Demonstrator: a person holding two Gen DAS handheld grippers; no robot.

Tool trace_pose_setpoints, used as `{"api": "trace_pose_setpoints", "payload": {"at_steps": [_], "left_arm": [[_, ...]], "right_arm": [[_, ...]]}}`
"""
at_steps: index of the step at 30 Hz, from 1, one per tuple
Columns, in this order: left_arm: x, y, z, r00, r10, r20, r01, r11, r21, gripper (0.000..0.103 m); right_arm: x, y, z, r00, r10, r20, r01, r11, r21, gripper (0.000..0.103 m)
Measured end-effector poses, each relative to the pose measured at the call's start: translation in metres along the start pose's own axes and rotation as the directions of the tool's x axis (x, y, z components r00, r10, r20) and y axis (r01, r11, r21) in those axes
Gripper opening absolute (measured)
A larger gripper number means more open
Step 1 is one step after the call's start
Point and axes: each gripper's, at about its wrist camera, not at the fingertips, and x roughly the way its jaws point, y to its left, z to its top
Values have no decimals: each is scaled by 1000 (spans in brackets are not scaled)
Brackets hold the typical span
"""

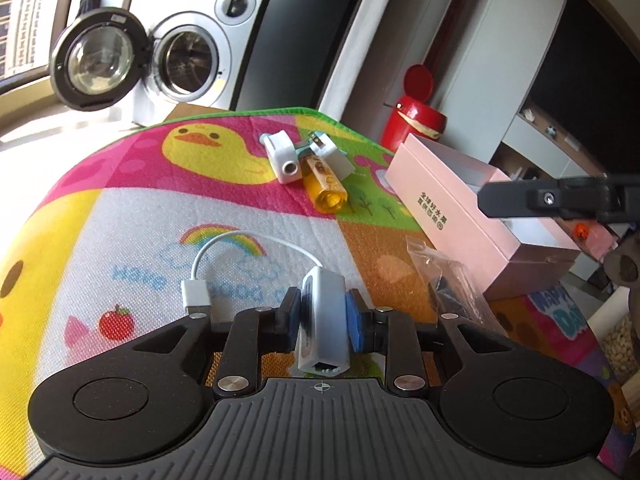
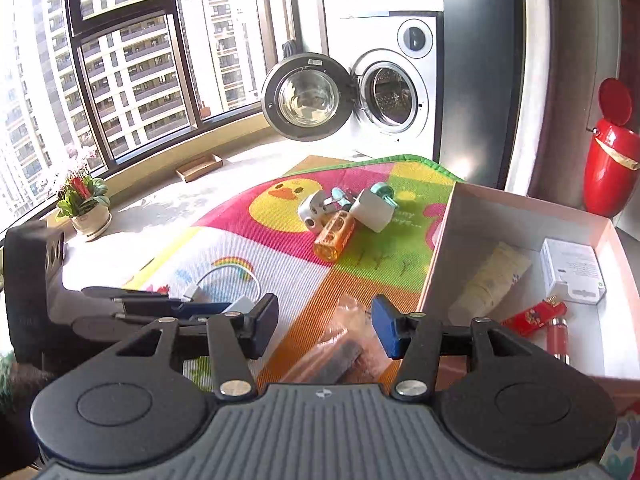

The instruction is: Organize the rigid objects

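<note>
Left hand-held gripper [image 1: 323,316] is clamped on the white adapter [image 1: 322,320], pads pressing both of its sides, socket end facing the camera. The adapter's thin white cable [image 1: 240,240] loops out over the play mat [image 1: 120,216] and comes back to a silver plug [image 1: 196,298] just left of the fingers.

Right hand-held gripper [image 2: 325,330] has its jaws apart, nothing pinched between them. Below that gap lies a clear plastic bag [image 2: 344,344] with something dark inside, resting on the orange patch of the mat beside the pink box [image 2: 440,248]. In the left view the same bag [image 1: 448,276] sits just right of the gripper, against the box's [image 1: 452,216] near corner.

Inside the box: a cream tube [image 2: 492,280], a white charger block [image 2: 572,276], a red lighter [image 2: 536,316] and a small red cylinder [image 2: 558,336] next to it.

Further up the mat, a cluster: a white plug piece [image 1: 284,156], an amber bottle [image 1: 324,184] lying on its side, and another white piece [image 1: 334,154] touching it, all by the duck print.

Behind, a washer [image 2: 392,96] with its door swung open, and a red bin [image 2: 610,168] with its lid up, beyond the box.
</note>
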Motion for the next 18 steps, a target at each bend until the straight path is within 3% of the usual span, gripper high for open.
{"api": "trace_pose_setpoints", "payload": {"at_steps": [4,8,11,15,18], "left_arm": [[-2,4,-2,1000,-19,17,19,1000,-23,28],[-3,9,-4,999,-34,25,35,998,-45,28],[-3,9,-5,999,-36,31,38,998,-48,28],[-5,19,-6,997,-57,42,61,993,-99,28],[-5,24,-6,997,-67,49,72,990,-123,28]], "right_arm": [[61,-9,62,996,-55,-71,58,998,39,55],[135,-22,105,983,-29,-179,56,987,149,55],[182,-24,123,972,-57,-226,94,984,154,55],[226,-20,135,949,-193,-251,206,978,28,55],[242,-22,135,937,-160,-310,175,984,22,54]]}}
